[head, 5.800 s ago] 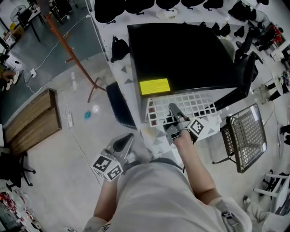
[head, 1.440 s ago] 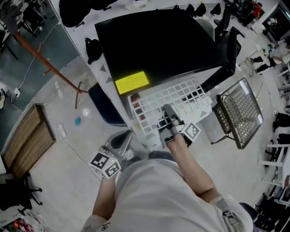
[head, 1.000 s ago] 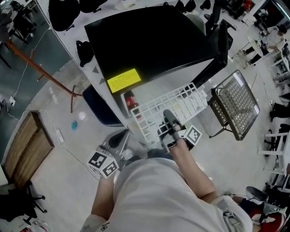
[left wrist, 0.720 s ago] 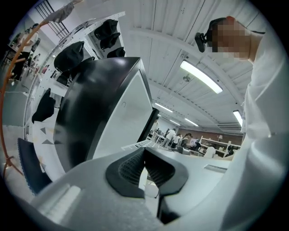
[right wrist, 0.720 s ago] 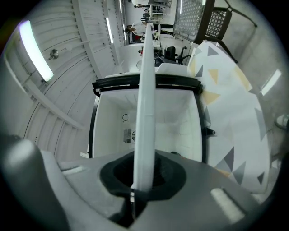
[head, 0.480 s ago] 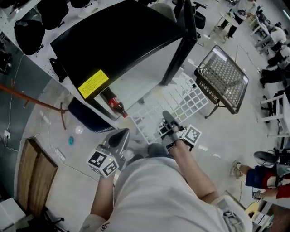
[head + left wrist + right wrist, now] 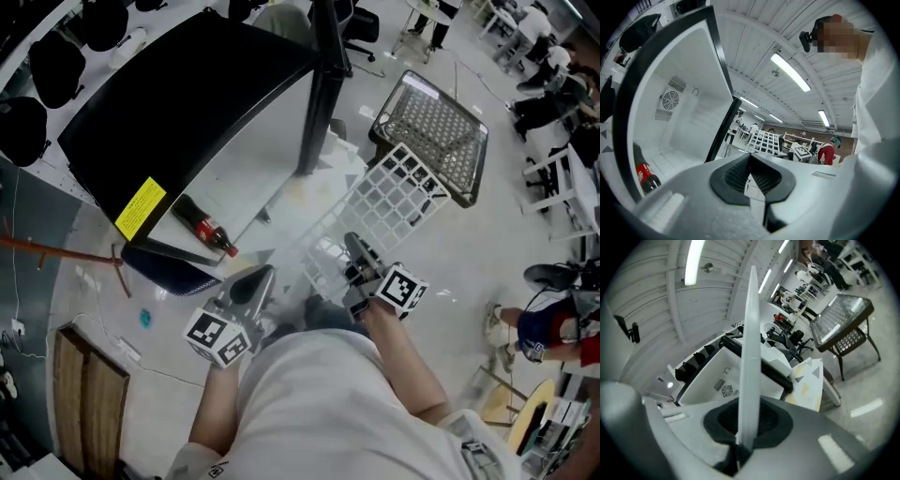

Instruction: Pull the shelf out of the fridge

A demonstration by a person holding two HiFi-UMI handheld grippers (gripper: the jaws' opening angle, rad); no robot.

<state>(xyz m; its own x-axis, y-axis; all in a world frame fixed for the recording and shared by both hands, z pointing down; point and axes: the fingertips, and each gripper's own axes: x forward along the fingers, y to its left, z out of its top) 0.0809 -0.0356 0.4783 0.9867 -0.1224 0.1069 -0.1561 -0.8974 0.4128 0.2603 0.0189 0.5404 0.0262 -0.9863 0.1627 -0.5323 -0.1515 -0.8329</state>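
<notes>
**A:** Start at the right claw [image 7: 356, 253]. What is it doing?

**B:** It is clenched on the near edge of the white wire-grid shelf [image 7: 396, 199]. In the right gripper view the shelf's white rim rises edge-on from between the two dark pads [image 7: 771, 425], which press it from both sides.

**A:** And where is that shelf?

**B:** Clear of the black fridge [image 7: 178, 103]. It hangs above the pale grey floor [image 7: 469, 244], to the right of the fridge's open black door [image 7: 319, 84] in the head view, and it is gripped only at the claw's end. Its far end reaches to just beside the dark mesh-topped stand [image 7: 433, 122]. I cannot tell whether the two touch.

**A:** The left claw [image 7: 255, 281]?

**B:** Clenched on nothing. In the left gripper view its ribbed pads meet at the tips. It sits low, close to the person's white shirt [image 7: 319, 403] and apart from the shelf, and it faces the fridge's opening.

**A:** Anything around the fridge itself?

**B:** The white interior [image 7: 253, 169] faces the person. A dark bottle with a red label [image 7: 204, 228] is at the front of the interior's floor. I cannot say whether it is upright or lying. A yellow sticker [image 7: 141, 208] sits on the black top near the front edge.
</notes>
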